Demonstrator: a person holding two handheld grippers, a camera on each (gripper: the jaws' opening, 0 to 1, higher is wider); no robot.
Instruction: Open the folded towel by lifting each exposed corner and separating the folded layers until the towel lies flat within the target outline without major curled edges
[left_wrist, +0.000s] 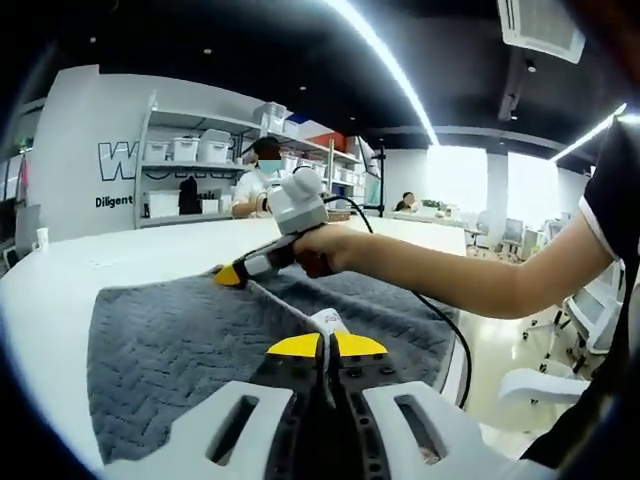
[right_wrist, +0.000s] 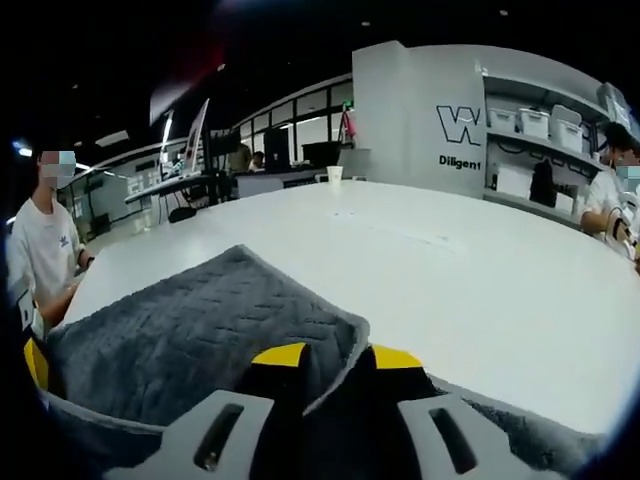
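Towel sat right in front of the left gripper, whose yellow tips were pressed together over a small white tag at the grey cloth's near edge; couldn't tell if they actually pinched it. It was dark grey with a zigzag weave, spread on the white table. Further right, the person's hand reached across, holding the right gripper, jaws clamped on the towel's edge.

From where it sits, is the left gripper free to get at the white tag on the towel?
Probably yes. The white tag lies just ahead of the left gripper on the gray towel; the right gripper is farther off.
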